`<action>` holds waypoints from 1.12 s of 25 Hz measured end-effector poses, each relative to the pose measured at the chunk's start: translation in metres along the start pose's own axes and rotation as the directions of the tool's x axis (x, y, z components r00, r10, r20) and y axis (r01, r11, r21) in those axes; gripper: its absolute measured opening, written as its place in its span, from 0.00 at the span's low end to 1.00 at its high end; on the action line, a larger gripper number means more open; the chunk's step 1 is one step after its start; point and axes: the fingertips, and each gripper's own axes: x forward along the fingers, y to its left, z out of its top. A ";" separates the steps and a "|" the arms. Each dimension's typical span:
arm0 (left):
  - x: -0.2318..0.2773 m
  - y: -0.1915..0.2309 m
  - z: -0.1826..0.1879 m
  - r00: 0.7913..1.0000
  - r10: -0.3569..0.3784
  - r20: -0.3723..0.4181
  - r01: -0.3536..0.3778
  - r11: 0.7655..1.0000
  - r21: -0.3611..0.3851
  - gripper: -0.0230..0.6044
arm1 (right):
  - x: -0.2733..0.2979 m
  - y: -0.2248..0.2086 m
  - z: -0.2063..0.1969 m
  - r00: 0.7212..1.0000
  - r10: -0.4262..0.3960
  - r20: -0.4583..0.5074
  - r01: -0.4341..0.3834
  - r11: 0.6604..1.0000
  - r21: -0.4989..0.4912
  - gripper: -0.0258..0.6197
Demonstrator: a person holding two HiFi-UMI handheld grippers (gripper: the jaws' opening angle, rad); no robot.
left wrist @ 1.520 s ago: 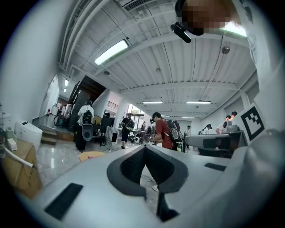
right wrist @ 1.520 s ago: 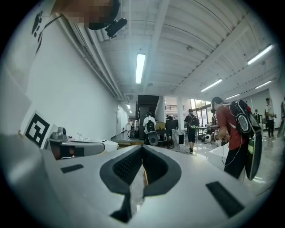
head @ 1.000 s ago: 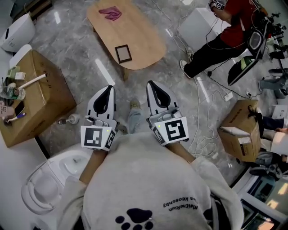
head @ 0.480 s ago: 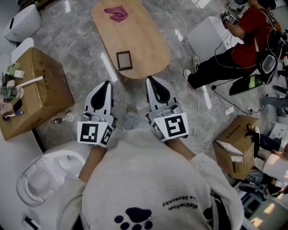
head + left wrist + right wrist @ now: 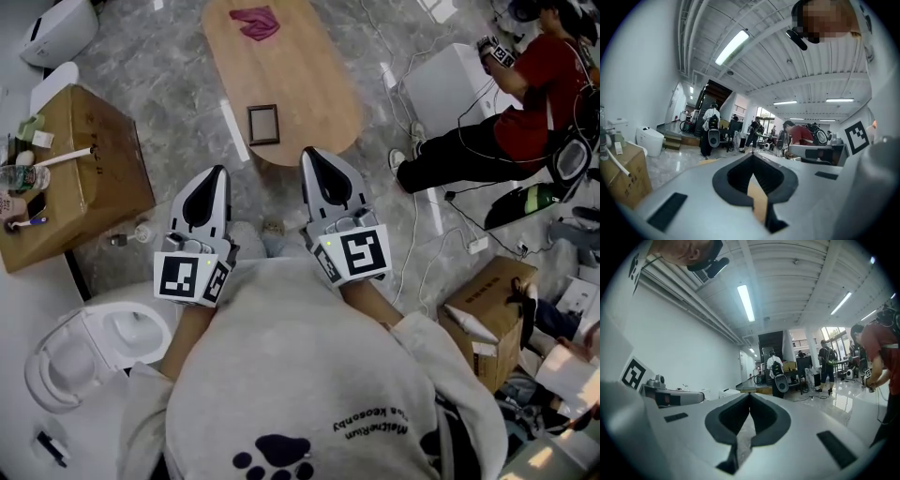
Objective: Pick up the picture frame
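The picture frame (image 5: 263,124), small with a dark border, lies flat near the close end of an oval wooden table (image 5: 319,84). My left gripper (image 5: 218,171) is shut and empty, and hovers over the floor short of the table, to the frame's lower left. My right gripper (image 5: 306,152) is also shut and empty, its tip at the table's near edge, just right of the frame. In the left gripper view the jaws (image 5: 752,154) meet at the tip. The same holds for the right gripper (image 5: 750,394) in its own view. Neither gripper view shows the frame.
A pink cloth (image 5: 255,21) lies at the table's far end. A cardboard box (image 5: 80,169) with small items stands left, a white toilet (image 5: 84,352) lower left. At the right are a person in red (image 5: 530,103), a white box (image 5: 450,84), floor cables (image 5: 422,234) and another carton (image 5: 487,319).
Both grippers have moved forward toward the table. The right tip has reached the table's near edge. Both stay shut.
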 end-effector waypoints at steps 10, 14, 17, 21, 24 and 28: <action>0.012 0.020 -0.016 0.999 0.006 -0.054 -0.007 1.000 -0.022 0.05 | 0.027 0.001 -0.017 0.999 0.021 -0.049 -0.020 1.000 0.023 0.05; 0.032 0.031 -0.019 0.997 -0.013 -0.074 0.012 1.000 -0.022 0.05 | 0.044 -0.005 -0.021 0.998 0.017 -0.059 -0.015 1.000 0.028 0.05; 0.048 0.044 -0.020 0.996 -0.033 -0.087 0.031 0.999 -0.026 0.05 | 0.061 -0.010 -0.023 0.998 0.006 -0.070 -0.004 1.000 0.027 0.05; 0.072 0.061 -0.020 0.991 -0.072 -0.111 0.069 0.997 -0.026 0.05 | 0.088 -0.019 -0.022 0.997 -0.016 -0.073 0.018 1.000 0.019 0.05; 0.092 0.073 -0.020 0.986 -0.107 -0.132 0.104 0.994 -0.034 0.05 | 0.106 -0.028 -0.022 0.996 -0.047 -0.078 0.049 0.999 0.016 0.05; 0.118 0.087 -0.020 0.973 -0.170 -0.157 0.166 0.985 -0.038 0.05 | 0.129 -0.038 -0.020 0.992 -0.092 -0.089 0.094 0.996 0.012 0.05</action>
